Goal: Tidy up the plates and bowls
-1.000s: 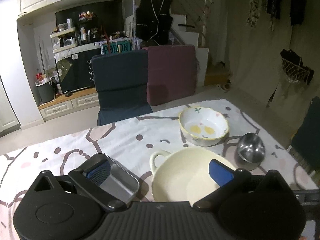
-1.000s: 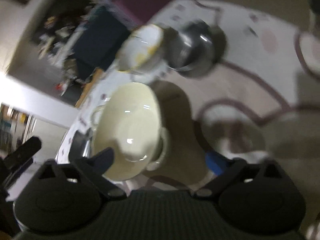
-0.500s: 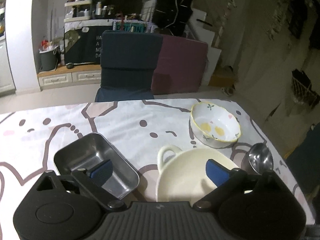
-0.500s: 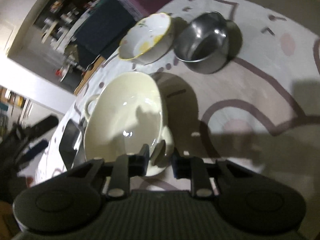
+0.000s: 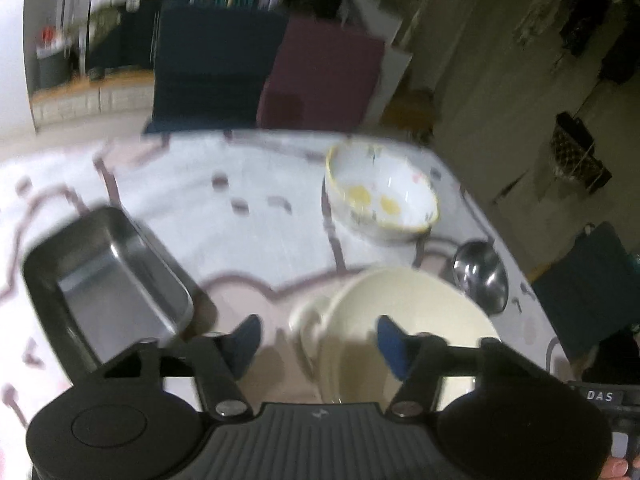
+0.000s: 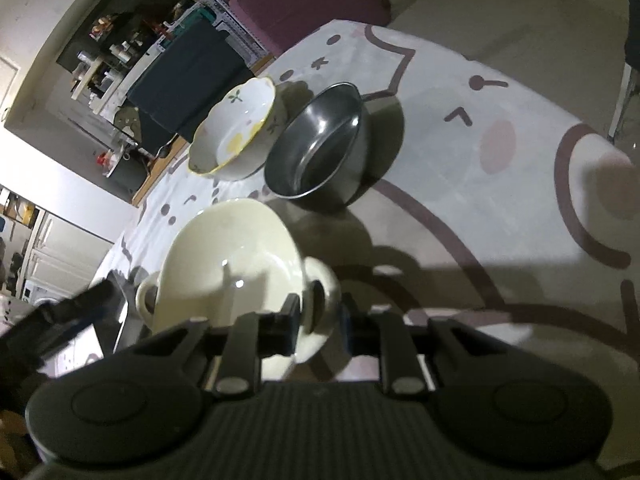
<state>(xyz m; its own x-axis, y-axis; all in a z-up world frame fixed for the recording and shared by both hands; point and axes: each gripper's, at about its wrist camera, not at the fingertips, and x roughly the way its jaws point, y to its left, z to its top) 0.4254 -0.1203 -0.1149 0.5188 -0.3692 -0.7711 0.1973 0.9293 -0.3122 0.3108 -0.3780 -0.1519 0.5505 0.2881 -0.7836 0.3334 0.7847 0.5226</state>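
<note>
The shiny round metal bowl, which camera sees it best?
The right wrist view. There the shiny round metal bowl is sharp and whole, and you can look inside it, beside the flowery bowl. The left wrist view is blurry and shows it small near the table's edge, partly behind the cream dish.

Dim indoor light, grainy throughout. Left wrist view smeared by motion blur, worst across the shelving at 11 o'clock and the tablecloth (image 5: 168,184) pattern. Right wrist view sharper; hard dark shadows fall across the cloth toward 4 o'clock. Small glare spot inside the cream bowl (image 6: 240,248). Strong fisheye bending at all rims; corners vignette to black.
</note>
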